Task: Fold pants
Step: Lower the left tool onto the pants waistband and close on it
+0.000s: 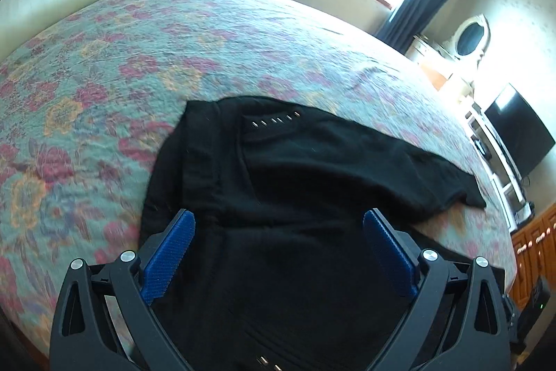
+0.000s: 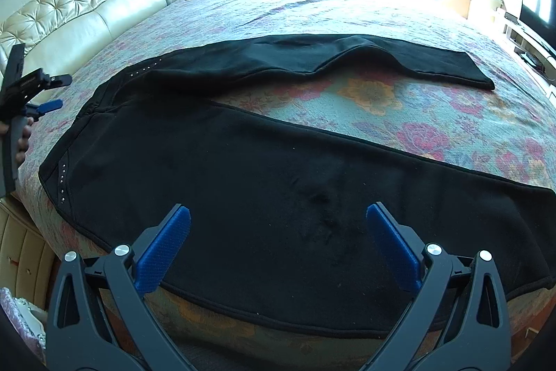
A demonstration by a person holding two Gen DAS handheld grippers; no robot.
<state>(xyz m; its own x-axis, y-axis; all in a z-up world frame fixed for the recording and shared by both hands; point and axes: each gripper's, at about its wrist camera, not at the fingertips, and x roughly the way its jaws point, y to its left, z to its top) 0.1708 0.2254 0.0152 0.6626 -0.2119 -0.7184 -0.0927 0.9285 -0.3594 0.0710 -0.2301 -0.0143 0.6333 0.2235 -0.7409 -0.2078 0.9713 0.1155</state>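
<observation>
- While both tongs stand spread wide with nothing between their blue pads, the black pants (image 2: 243,169) lie flat on the floral bedspread (image 2: 434,113) of the bed.
- From the right wrist view, the two legs fan apart toward the right, with the waist at the left near the cream headboard (image 2: 80,6).
- Right tongs (image 2: 278,219) hover over the nearer leg.
- Left tongs (image 1: 278,225) hover above the waist end; a row of small studs (image 1: 274,121) glints on the fabric.
- Left tongs also show at the right view's left edge, a hand (image 2: 22,141) on the handle.
</observation>
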